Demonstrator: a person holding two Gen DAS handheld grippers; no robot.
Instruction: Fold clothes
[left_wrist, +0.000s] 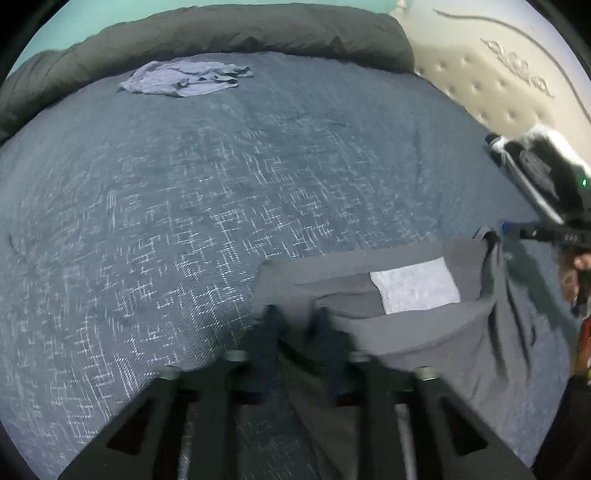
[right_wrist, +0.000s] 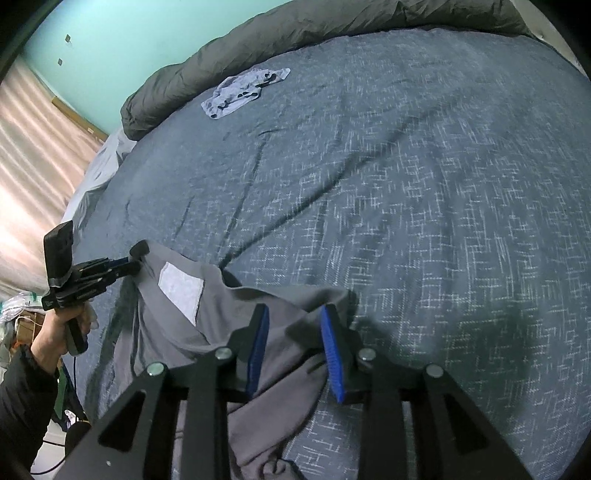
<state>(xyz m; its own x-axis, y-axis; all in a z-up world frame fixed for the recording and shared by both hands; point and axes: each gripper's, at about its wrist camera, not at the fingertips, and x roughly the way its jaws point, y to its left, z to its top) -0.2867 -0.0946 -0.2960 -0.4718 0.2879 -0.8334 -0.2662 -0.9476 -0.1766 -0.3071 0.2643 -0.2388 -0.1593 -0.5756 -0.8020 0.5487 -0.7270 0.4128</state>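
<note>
dim, cool, even light. both fisheye views bend hard at their dark round edges. motion blur smears the left gripper (left_wrist: 295, 325) and the bedspread (left_wrist: 184, 221) weave beyond it. a soft shadow lies right of the right gripper (right_wrist: 295, 332).

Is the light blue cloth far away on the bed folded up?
No, the light blue cloth lies crumpled and unfolded on the dark blue bedspread.

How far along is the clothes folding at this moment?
Nothing looks folded yet. In hand: the left gripper pinches one corner of the grey garment; the right gripper stands open over its other side. Left: folding it, then the crumpled light-blue garment across the bed.
</note>
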